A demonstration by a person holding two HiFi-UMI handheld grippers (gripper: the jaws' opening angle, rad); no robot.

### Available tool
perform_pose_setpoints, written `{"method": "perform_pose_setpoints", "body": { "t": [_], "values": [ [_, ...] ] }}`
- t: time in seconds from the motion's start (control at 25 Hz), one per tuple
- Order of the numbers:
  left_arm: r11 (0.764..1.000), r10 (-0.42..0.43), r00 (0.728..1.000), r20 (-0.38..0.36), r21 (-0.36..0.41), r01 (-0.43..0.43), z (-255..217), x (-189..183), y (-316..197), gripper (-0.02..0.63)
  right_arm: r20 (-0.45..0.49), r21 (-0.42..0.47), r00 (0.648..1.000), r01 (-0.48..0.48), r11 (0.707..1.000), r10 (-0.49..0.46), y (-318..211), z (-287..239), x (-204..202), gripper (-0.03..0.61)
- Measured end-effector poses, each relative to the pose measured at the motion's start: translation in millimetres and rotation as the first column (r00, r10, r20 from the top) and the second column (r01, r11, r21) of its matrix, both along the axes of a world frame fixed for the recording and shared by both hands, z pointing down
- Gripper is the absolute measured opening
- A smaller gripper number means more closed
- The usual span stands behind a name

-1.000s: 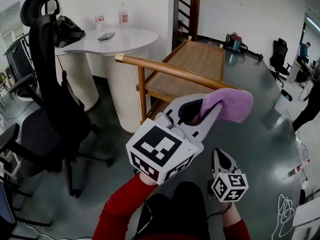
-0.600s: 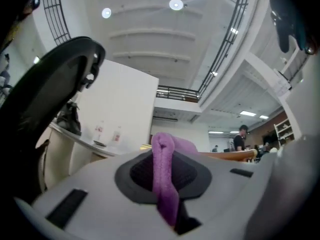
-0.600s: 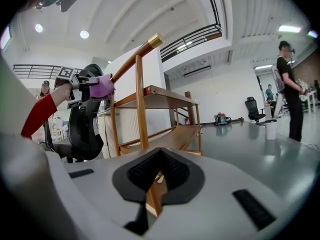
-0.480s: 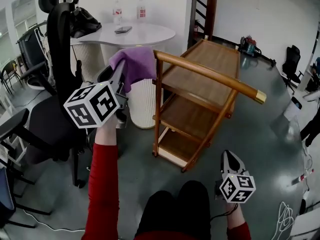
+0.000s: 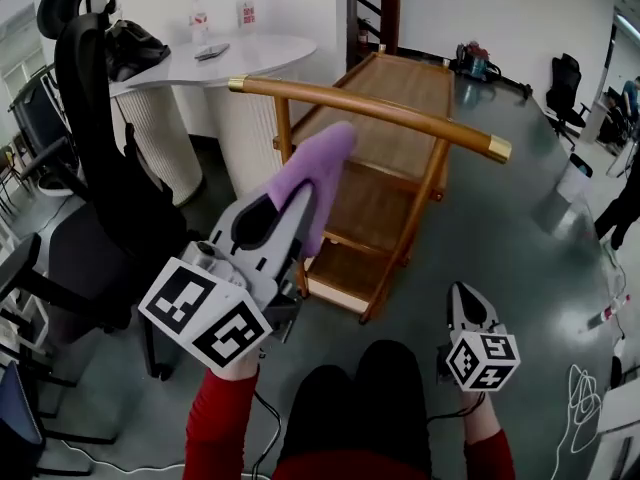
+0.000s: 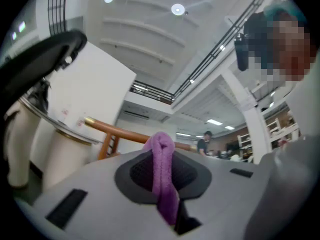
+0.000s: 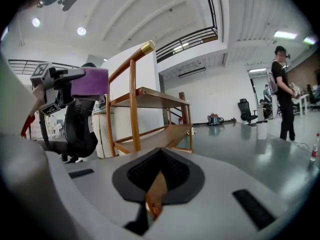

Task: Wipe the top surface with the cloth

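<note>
The left gripper, clamped on the purple cloth, has swung in from ten o'clock toward the cart at twelve, its top looking unwiped; the right gripper hangs at four, narrowed and empty.

"What's the tally, then?"

"Two grippers: left gripper, right gripper. One purple cloth, one wooden cart (three shelves), two bottles, one white table."

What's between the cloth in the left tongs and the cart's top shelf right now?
The cart's curved wooden handle rail. In the head view it crosses between the purple cloth and the top shelf; the left gripper view shows it just beyond the cloth too.
</note>
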State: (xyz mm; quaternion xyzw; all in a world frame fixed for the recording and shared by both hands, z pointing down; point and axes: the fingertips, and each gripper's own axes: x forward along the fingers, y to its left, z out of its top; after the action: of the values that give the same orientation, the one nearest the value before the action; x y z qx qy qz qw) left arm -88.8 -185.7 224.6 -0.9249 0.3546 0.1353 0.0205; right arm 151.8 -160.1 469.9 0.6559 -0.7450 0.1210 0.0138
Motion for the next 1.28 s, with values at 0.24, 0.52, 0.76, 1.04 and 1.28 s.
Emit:
{"method": "perform_pose_setpoints", "body": {
  "t": [0.24,0.52,0.76,1.04,1.28],
  "values": [
    [0.946,0.32,0.945,0.071,-0.086,-0.314,48.0,115.8,39.7,0.049,0.013,-0.009,0.999,-0.042,0.999,0.042,12.3,-2.5,2.0,0.003],
    [0.961,0.268,0.958,0.106,-0.095,-0.258,67.7,144.7,17.7,0.049,0.019,-0.024,0.999,-0.035,0.999,0.035,17.0,4.2,-0.4,0.003],
    [0.991,0.054,0.997,0.057,-0.128,-0.046,65.7,88.6,-61.6,0.049,0.033,-0.028,0.999,-0.023,0.999,0.024,11.6,7.0,-7.1,0.003],
    [0.938,-0.313,0.949,-0.03,-0.166,0.304,52.1,-56.9,-126.1,0.049,0.039,-0.034,0.999,-0.009,0.999,0.01,7.3,6.8,-9.6,0.003],
    [0.868,-0.468,0.883,-0.035,-0.207,0.451,64.8,-120.8,-138.2,0.049,0.019,-0.042,1.0,0.005,0.999,-0.004,4.7,7.5,-9.0,0.003]
  ]
}}
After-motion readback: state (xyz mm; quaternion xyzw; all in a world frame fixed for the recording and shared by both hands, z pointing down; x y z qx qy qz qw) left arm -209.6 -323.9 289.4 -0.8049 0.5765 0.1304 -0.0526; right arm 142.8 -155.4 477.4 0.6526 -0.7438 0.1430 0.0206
